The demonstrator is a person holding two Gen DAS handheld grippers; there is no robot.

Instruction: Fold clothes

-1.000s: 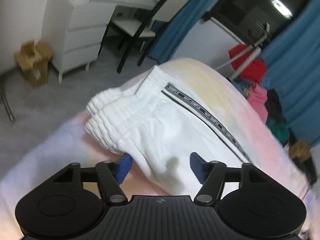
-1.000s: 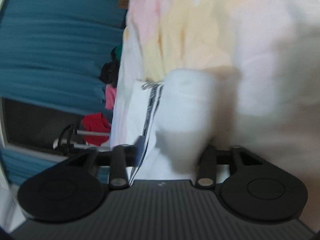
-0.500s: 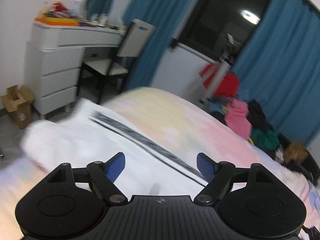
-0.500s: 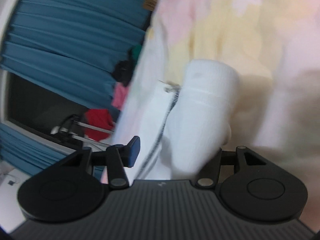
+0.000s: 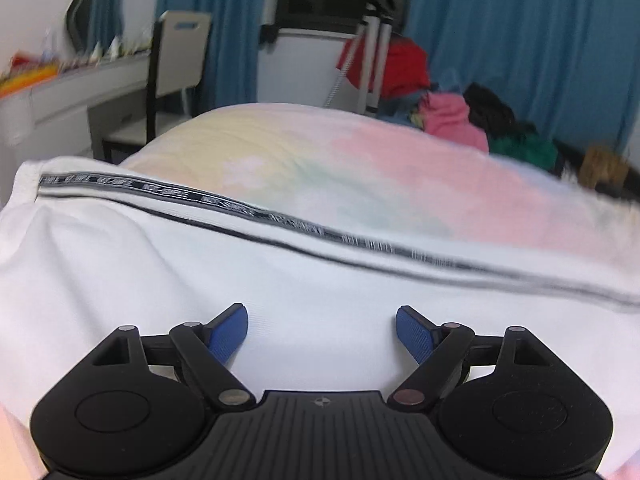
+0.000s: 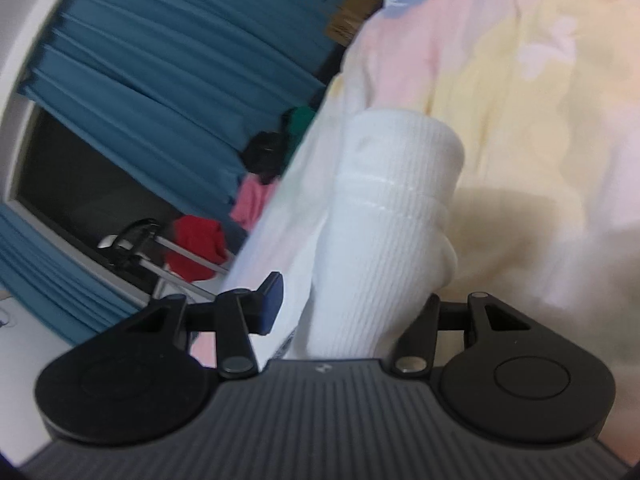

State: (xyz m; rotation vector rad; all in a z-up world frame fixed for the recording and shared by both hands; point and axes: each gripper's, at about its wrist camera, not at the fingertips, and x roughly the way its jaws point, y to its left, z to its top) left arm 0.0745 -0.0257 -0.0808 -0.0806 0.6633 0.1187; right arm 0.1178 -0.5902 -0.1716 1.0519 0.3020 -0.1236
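Between my left gripper's (image 5: 322, 330) spread blue pads, which have just been opening, I see only flat white trousers (image 5: 200, 264), ungripped, their black stripe (image 5: 280, 222) running across the pastel bed (image 5: 360, 160). My right gripper (image 6: 352, 308) has a ribbed cuff (image 6: 384, 216) between its jaws; I cannot tell whether they clamp it. Beyond lie blue curtains (image 5: 520, 40) and heaped clothes (image 5: 452, 118).

A bed (image 5: 400, 160) covered by a pastel sheet in pink, yellow and pale blue patches carries the clothes. White trousers (image 5: 200, 280) with a black lettered side stripe lie spread flat across its near part, the ribbed waistband (image 5: 26, 184) at the left edge.
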